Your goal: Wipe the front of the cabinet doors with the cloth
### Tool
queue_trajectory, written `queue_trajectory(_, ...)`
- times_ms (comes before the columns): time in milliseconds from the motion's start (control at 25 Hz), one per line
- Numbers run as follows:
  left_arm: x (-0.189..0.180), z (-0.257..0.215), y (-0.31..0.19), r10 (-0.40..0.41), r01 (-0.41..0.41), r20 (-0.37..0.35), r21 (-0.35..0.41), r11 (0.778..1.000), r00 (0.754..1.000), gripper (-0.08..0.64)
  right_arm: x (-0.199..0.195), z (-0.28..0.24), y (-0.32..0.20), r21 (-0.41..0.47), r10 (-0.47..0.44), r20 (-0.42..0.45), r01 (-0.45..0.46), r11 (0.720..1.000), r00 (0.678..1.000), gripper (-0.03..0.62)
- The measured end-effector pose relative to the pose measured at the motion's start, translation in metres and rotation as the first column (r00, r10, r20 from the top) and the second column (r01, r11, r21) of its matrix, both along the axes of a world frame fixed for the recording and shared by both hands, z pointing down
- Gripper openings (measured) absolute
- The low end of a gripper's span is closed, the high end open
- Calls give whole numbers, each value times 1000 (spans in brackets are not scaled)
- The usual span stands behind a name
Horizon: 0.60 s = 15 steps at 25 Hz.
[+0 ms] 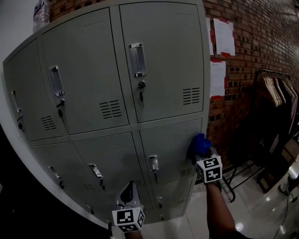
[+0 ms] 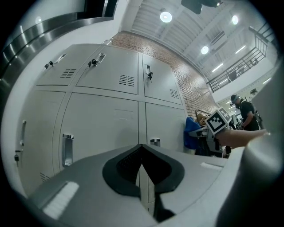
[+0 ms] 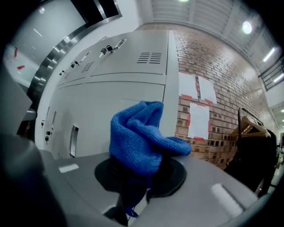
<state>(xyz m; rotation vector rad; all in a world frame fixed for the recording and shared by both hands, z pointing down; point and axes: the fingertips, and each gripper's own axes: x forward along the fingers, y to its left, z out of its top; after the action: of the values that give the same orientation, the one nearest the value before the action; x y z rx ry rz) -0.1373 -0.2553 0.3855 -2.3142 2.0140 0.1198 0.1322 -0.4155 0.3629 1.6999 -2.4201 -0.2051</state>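
Observation:
A grey metal locker cabinet [image 1: 117, 84] with several doors fills the head view. My right gripper [image 1: 202, 154] is shut on a blue cloth [image 1: 200, 144], [image 3: 142, 137] and holds it against the right edge of the lower right door [image 1: 173, 144]. In the right gripper view the bunched cloth rises between the jaws, close to the door front [image 3: 120, 102]. My left gripper [image 1: 128, 196] hangs low in front of the bottom doors, shut with nothing in it; its view looks up the doors [image 2: 102, 119] and catches the cloth [image 2: 191, 133] at right.
A brick wall [image 1: 252, 42] with taped paper sheets [image 1: 223, 35] stands right of the cabinet. A clothes rack with hanging garments [image 1: 275, 107] is at far right. Door handles [image 1: 137, 58] and keys stick out from the doors. A bottle [image 1: 41, 11] stands on the cabinet top.

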Motion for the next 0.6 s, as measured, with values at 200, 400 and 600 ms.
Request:
queue_trajectory(200,1,5,-1,-1,1,3,-22,1000,1000,14,-53,-11,37,46,-127,22,126,991,992,80)
queue_trajectory(400,6,0,-5,9,-9,-1,-10,1000,1000,14,-126,3,70,34,-274,76,273,962,959,81)
queue_trajectory(600,8,-7,1,21,-21,7,8,1000,1000,14,-175,28,69,-41,-340,87,344,938,937,83)
